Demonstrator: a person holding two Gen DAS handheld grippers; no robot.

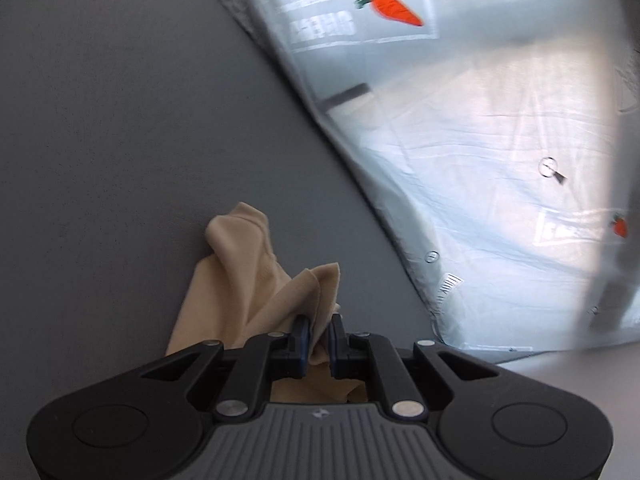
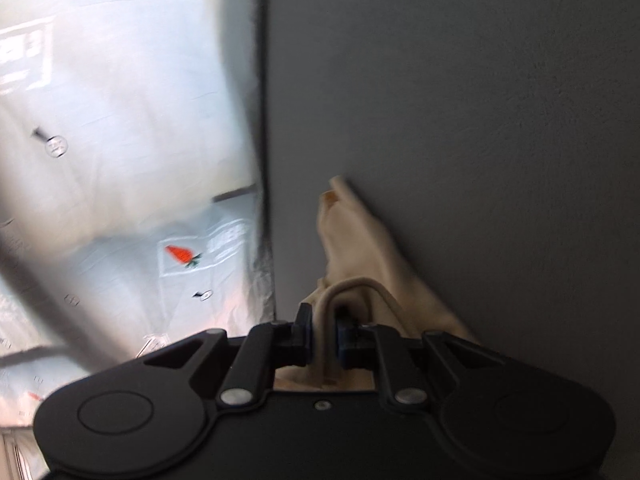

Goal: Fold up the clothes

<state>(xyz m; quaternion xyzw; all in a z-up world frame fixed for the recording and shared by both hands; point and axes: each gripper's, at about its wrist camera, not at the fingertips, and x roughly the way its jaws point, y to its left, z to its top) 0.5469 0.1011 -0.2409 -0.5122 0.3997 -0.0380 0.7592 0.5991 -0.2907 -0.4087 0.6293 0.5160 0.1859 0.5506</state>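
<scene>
Between the left gripper's (image 1: 319,330) two black fingers, a bunched edge of the beige garment (image 1: 256,280) is pinched; the blue pads (image 1: 305,336) press on the cloth from both sides, jaws nearly closed. From the pinch the fabric rises in crumpled peaks, the tallest leaning up and left, with a flatter fold falling away toward the lower left. More of it shows under the linkage, behind the fingers.

Right gripper (image 2: 323,334): jaws nearly closed and clamped on the same beige garment (image 2: 360,256), here on a thick rolled hem or seam (image 2: 348,286) that loops up out of the pinch in an arch. Beyond the loop the cloth stretches forward and up in a narrow, taut strip ending in a small folded tip (image 2: 334,192). Right-wrist view is motion-blurred; fine texture is not readable.

Garment: plain, matte, soft knit look, no print visible. What kind of garment it is cannot be told. It sits in front of a plain grey surface (image 1: 120,140), and whether it rests on that surface or hangs clear cannot be told.

Containers: translucent plastic bags (image 1: 460,184) lie beyond the grey surface's edge, printed with an orange carrot (image 1: 394,6), white boxed lettering (illegible), and small round vent marks. The contents look pale and flat through the film; identity not resolved. A second carrot print (image 1: 619,227) is at the right edge of the left-wrist view. The right-wrist view shows the same bags (image 2: 120,120) with a carrot print (image 2: 182,255).
</scene>
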